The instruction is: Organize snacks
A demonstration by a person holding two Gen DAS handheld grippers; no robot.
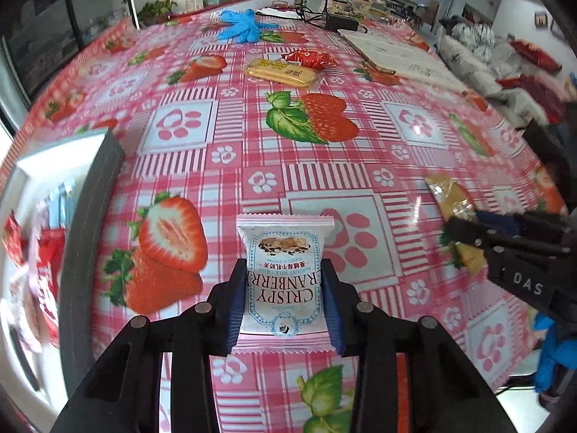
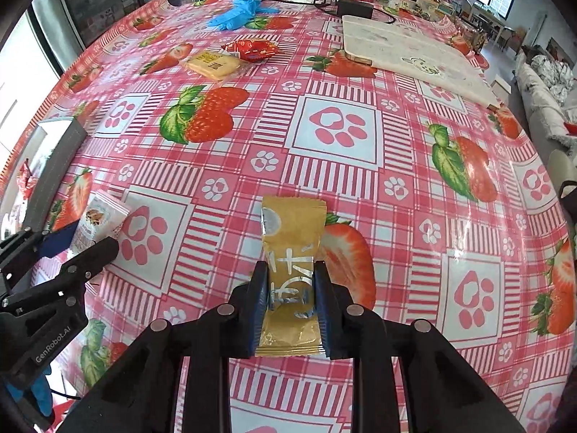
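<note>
A white cranberry-crisp packet [image 1: 285, 241] lies flat on the strawberry tablecloth, and my left gripper [image 1: 283, 267] is shut on it, blue pads pressing both long sides. My right gripper [image 2: 291, 267] is shut on a gold packet [image 2: 292, 223] that also rests on the cloth. In the left wrist view the right gripper [image 1: 465, 231] appears at the right edge, clamping the gold packet [image 1: 449, 195]. In the right wrist view the left gripper [image 2: 72, 241] shows at the left with the white packet [image 2: 99, 216]. Farther back lie a yellow biscuit packet [image 1: 279, 72] and a red packet [image 1: 306, 58].
A grey-walled box [image 1: 90, 195] holding several red and white snacks stands at the left. Blue gloves [image 1: 239, 25], a black power adapter [image 1: 340, 21] with cables and a white board [image 2: 407, 47] sit at the far side. A person's blue-gloved hand [image 1: 555, 357] shows at the right.
</note>
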